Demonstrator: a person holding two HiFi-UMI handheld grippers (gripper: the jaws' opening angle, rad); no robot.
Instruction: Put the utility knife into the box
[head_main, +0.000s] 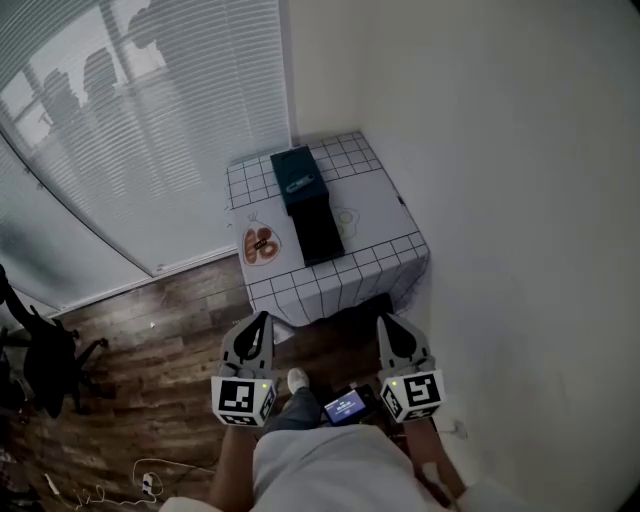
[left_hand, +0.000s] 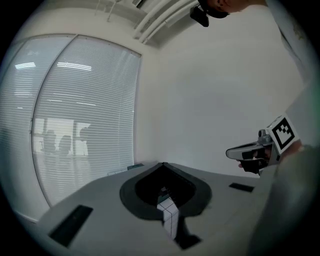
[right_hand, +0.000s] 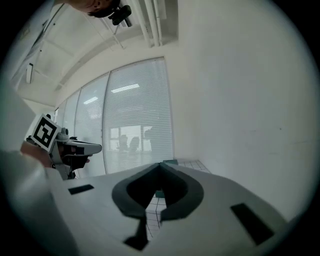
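Currently nothing is done: the left gripper (head_main: 264, 317) and right gripper (head_main: 383, 319), jaws together and empty, hang well short of the checked table (head_main: 385, 205), where the dark box (head_main: 298, 181) lies; the utility knife cannot be made out.

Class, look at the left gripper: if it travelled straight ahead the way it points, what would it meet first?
The left gripper would probably meet the checked tablecloth at its near edge. Nothing shows in between, though depth is unclear.
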